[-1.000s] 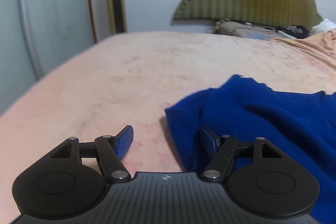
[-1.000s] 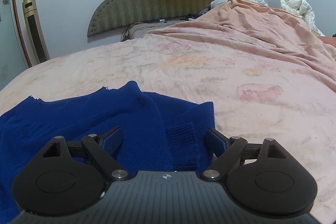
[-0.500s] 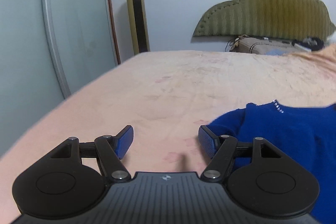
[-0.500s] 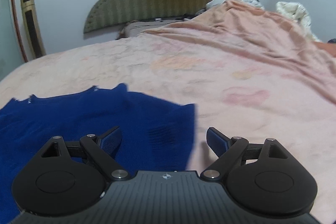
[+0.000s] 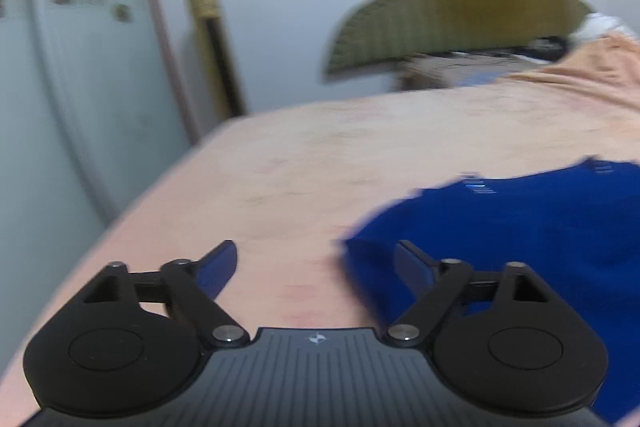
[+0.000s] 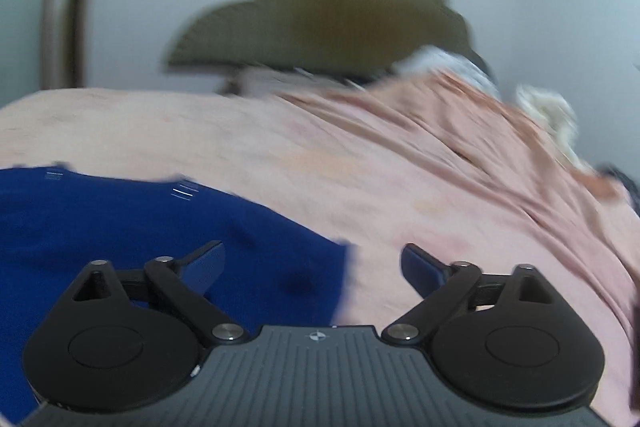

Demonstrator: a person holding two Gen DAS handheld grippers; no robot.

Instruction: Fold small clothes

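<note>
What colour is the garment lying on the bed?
The garment is deep blue, best seen in the right wrist view.

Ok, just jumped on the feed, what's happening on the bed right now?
A person with a gripper in each hand is folding a blue knit garment spread on the pink bedspread. Neither grips it now: the left gripper and right gripper are both open, their jaws having just been opening, one at each side edge of the cloth, with nothing pinched. Both views are blurred.

The left gripper [image 5: 316, 267] and right gripper [image 6: 314, 265] both tilt downward, their blue-padded fingers [image 5: 216, 269] having just spread wide, holding nothing.
</note>
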